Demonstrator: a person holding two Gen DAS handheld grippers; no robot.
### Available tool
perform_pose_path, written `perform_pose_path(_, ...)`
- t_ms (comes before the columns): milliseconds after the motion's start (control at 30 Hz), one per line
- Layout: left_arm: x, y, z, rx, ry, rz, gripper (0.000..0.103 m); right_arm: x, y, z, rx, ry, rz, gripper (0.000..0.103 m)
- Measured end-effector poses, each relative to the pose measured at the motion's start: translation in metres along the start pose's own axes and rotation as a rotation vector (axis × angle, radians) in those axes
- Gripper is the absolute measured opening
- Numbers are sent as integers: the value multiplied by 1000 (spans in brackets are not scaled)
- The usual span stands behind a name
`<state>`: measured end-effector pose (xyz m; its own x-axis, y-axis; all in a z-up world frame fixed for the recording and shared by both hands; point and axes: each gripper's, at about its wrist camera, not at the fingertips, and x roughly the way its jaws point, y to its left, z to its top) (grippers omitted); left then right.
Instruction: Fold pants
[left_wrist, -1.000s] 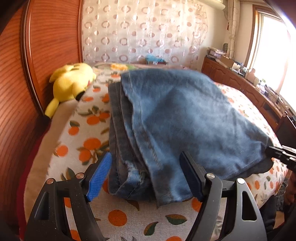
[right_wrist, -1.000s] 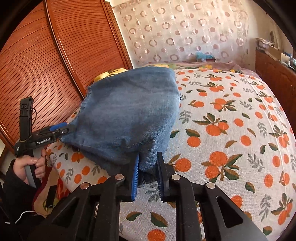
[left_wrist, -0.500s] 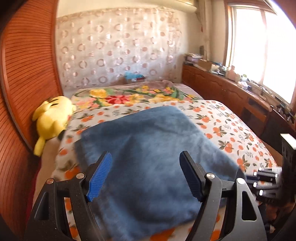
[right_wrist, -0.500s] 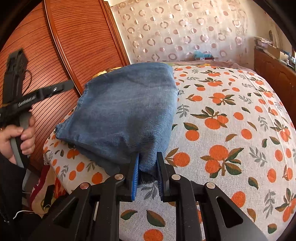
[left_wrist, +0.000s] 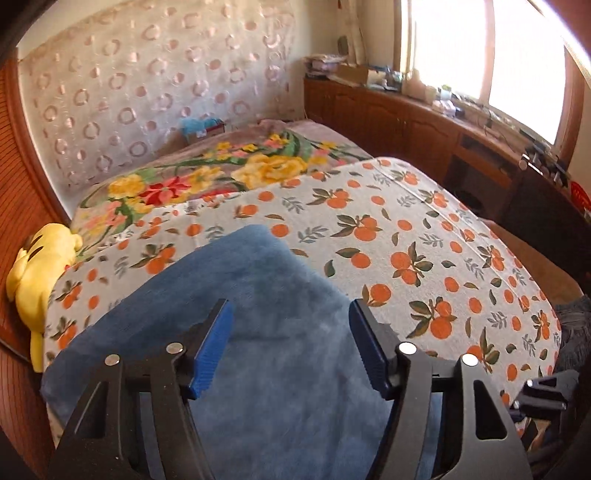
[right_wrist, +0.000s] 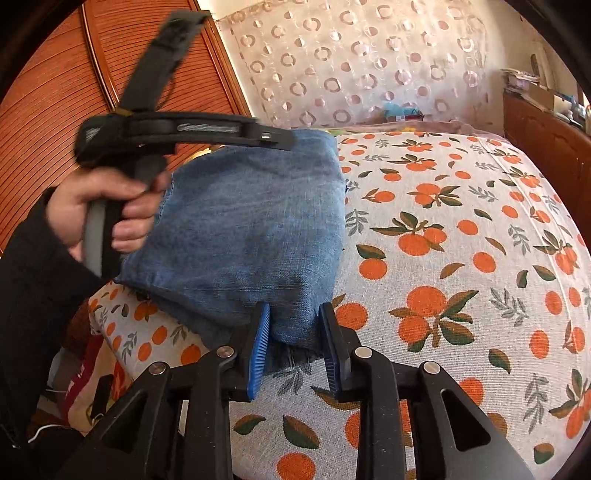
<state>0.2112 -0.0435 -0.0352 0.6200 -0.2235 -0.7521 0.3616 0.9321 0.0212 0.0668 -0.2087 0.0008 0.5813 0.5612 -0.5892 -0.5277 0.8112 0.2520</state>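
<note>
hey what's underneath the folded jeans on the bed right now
The folded jeans lie on the orange-print bedspread, which shows around them at the near edge and on the right. The bedspread directly under them, and the jeans' inner layers, are covered.

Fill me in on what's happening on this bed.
A person is folding blue jeans on the orange-print bedspread; they lie as a folded bundle. The right claw has just been opening, a denim corner between its pads. The left claw, open and empty, hovers over the jeans.

Folded jeans (right_wrist: 251, 229) on orange-print bedspread (right_wrist: 461, 258), corner between parted right gripper (right_wrist: 294, 345) pads
</note>
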Motion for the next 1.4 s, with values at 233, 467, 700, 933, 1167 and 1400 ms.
perform_pose_path(233, 58, -3, 17, -20, 128, -9, 66, 2, -4, -2, 5, -7, 24, 28)
perform_pose_path(467, 90, -7, 24, -23, 189, 48, 66, 8, -8, 0, 13, -2, 33, 28)
perform_pose_path(700, 87, -13, 22, 20, 175, 123, 45, 14, -10, -1, 31, 13, 57, 28)
perform_pose_path(933, 56, 3, 24, -32, 103, 75, 9, 14, -5, 4, 8, 8, 72, 20)
perform_pose_path(1167, -3, 30, 18, -94, -19, 60, 6, -5, 12, 20, -33, -32, 117, 12)
perform_pose_path(1400, -60, 72, -4, -182, -106, 48, 6, -21, 44, 36, -106, -44, 128, 16)
